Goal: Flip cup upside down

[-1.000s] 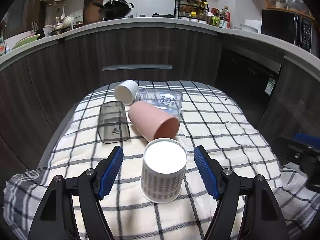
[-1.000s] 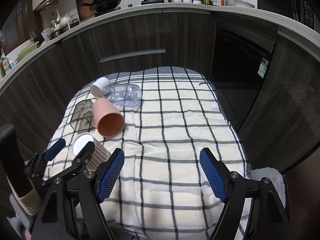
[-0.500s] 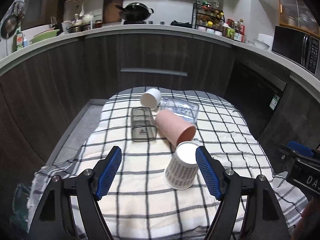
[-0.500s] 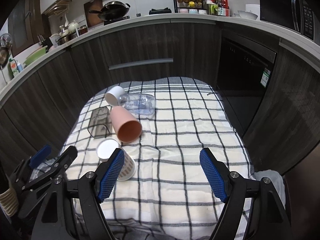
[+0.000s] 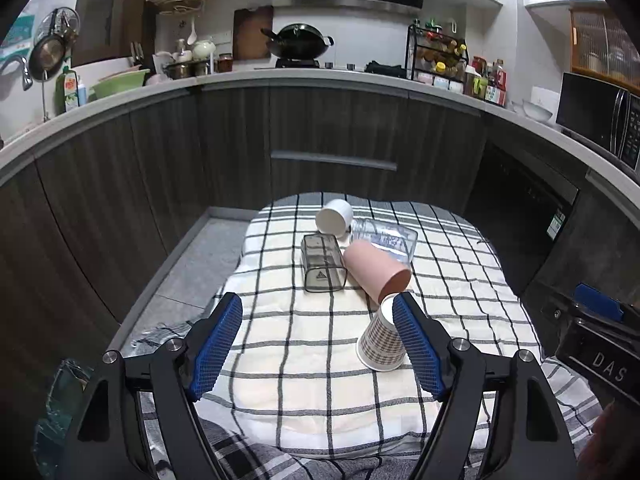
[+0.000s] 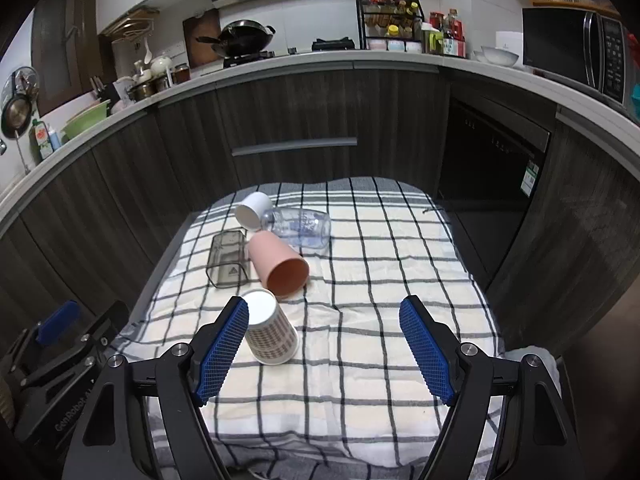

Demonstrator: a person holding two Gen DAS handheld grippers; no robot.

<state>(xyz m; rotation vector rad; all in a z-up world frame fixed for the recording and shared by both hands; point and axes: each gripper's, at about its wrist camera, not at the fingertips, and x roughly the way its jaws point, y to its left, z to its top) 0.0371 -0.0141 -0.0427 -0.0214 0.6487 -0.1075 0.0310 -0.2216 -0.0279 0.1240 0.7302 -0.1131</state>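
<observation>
A patterned paper cup (image 5: 379,343) stands upside down on the checked cloth (image 5: 300,344), base up; it also shows in the right wrist view (image 6: 270,334). My left gripper (image 5: 318,346) is open and empty, held back from the cup, whose top lies just behind my right fingertip. My right gripper (image 6: 324,352) is open and empty, with the cup beside its left fingertip. The right gripper's body shows at the right edge of the left wrist view (image 5: 596,332), and the left gripper's body at the lower left of the right wrist view (image 6: 64,344).
Behind the paper cup lie a pink cup (image 5: 376,270) on its side, a smoky clear square cup (image 5: 322,268), a white cup (image 5: 334,216) and a clear bottle (image 5: 386,238). Dark kitchen cabinets (image 5: 332,140) curve round the far side.
Both grippers have drawn back and risen from the table. The paper cup, earlier between my left fingers, now stands free on the cloth.
</observation>
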